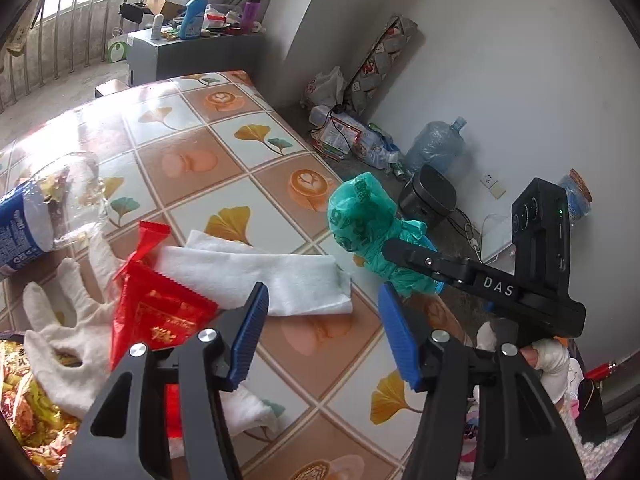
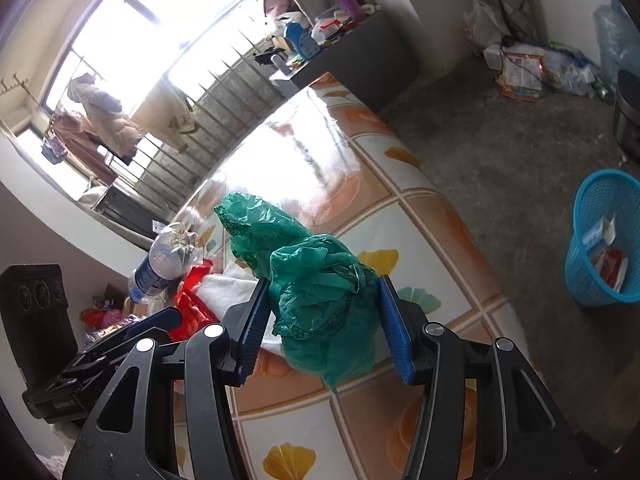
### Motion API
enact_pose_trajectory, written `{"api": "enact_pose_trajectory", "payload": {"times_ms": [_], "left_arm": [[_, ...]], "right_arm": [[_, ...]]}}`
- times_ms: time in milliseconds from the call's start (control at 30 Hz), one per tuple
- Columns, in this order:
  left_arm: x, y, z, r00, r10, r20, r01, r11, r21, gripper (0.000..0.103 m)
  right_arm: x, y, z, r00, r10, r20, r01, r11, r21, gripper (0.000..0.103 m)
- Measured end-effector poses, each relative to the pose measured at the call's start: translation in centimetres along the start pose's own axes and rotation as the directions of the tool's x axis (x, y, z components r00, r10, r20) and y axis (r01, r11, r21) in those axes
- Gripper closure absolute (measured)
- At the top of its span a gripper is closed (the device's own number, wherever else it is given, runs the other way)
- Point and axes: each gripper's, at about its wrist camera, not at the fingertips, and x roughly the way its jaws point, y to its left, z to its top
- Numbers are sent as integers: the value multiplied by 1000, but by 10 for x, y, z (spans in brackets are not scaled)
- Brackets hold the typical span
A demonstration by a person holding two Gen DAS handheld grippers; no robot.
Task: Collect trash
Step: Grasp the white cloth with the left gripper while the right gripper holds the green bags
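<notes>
My right gripper (image 2: pixel 322 316) is shut on a crumpled green plastic bag (image 2: pixel 316 276) and holds it above the patterned table (image 2: pixel 400 224). The bag also shows in the left wrist view (image 1: pixel 360 220), with the right gripper's body (image 1: pixel 492 284) behind it near the table's right edge. My left gripper (image 1: pixel 324 316) is open and empty above the table. Just beyond it lie a folded white tissue (image 1: pixel 260 276), a red wrapper (image 1: pixel 160 312), a white glove (image 1: pixel 68 328) and a clear plastic bottle with a blue label (image 1: pixel 44 216). A blue mesh bin (image 2: pixel 604 240) holding some trash stands on the floor at the right.
A yellow snack bag (image 1: pixel 28 408) lies at the table's near left. A dark cabinet (image 1: pixel 192 52) loaded with bottles stands beyond the table. On the floor by the wall are a large water jug (image 1: pixel 436 144), a black appliance (image 1: pixel 428 196) and scattered packaging (image 1: pixel 344 132).
</notes>
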Motion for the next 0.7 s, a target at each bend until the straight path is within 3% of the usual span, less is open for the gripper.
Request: {"api": "enact_pose_trajectory", "payload": {"times_ms": [167,367,700], "left_arm": [[37,-18,4,999,40,-35,-38,998,47,47],[68,-26,4,984,167,-66,-159,980,116,47],[74,-14,7,973,225,-59,-217,968,126,75]], "right_arm": [[-7,-20,1,1000,10,10,-11,997,73,53],[-8,-23,0,1000,15,16,-16,997,77,53],[-9,-30,0,999,34,20,-35,996,78,53]]}}
